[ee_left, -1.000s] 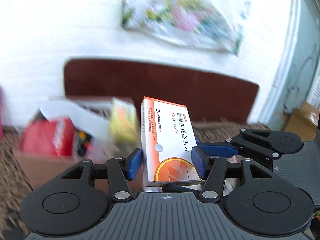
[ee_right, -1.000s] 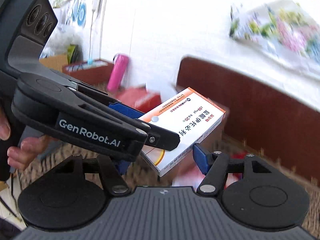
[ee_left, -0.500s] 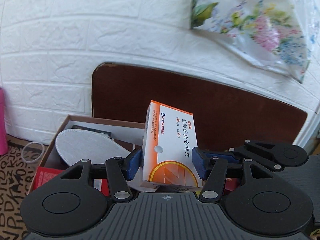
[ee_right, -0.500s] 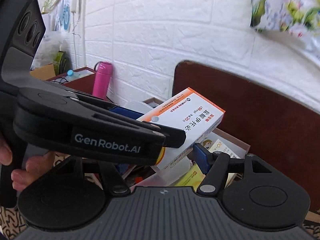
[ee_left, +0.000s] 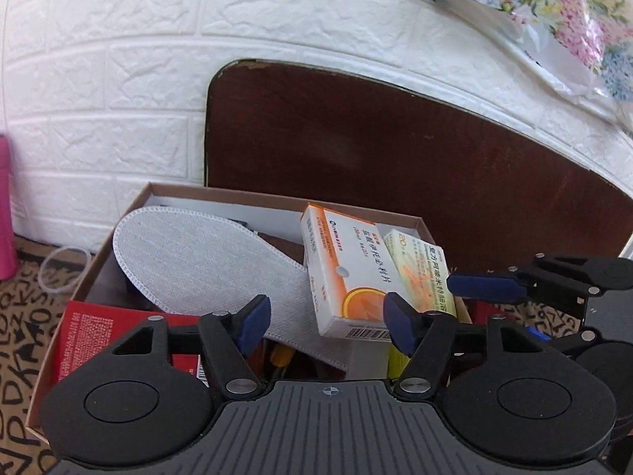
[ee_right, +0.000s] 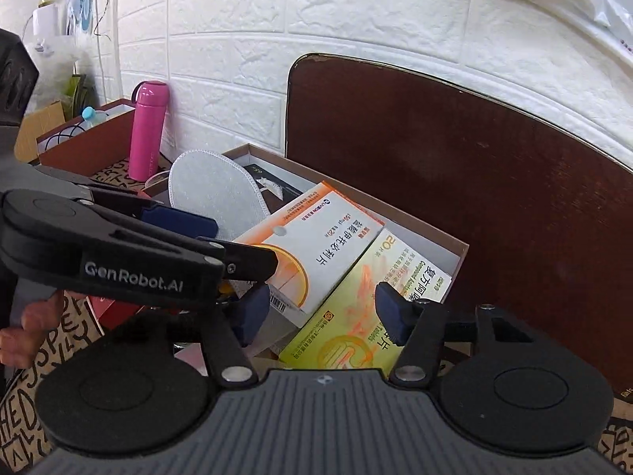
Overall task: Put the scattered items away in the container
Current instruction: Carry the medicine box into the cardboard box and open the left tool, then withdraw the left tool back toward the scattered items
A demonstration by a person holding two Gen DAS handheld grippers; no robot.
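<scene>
White brick-pattern wall [ee_left: 118, 79] behind; a dark brown board [ee_left: 395, 166] leans against it. The table is covered by a cloth with black letter print [ee_left: 16, 316]. On it, against the board, sits an open cardboard box [ee_left: 91, 261], the container. Inside the box: a grey-white insole [ee_left: 198, 261] lying diagonally, its toe up on the left rim side; a red box [ee_left: 103, 332] at the near left corner; a white-and-orange medicine box [ee_left: 348, 277] tilted, resting on the insole's heel and leaning against a yellow-green medicine box [ee_left: 423, 273] at the right wall. Left tongs [ee_left: 328, 320] hang just above the near end of the white-and-orange box, jaws opening, pads clear of it on both sides; nothing gripped. Right tongs [ee_right: 322, 312] hover over the yellow-green box [ee_right: 356, 312], jaws closing but still apart, pads touching neither box. In the right wrist view the left tongs' arm crosses in front of the white-and-orange box [ee_right: 324, 245], with a person's fingers [ee_right: 16, 336] at its handle. Pink bottle [ee_right: 148, 130] stands by the wall, left of the container. A clear ring [ee_left: 63, 269] lies on the cloth just beside the container's left wall.
</scene>
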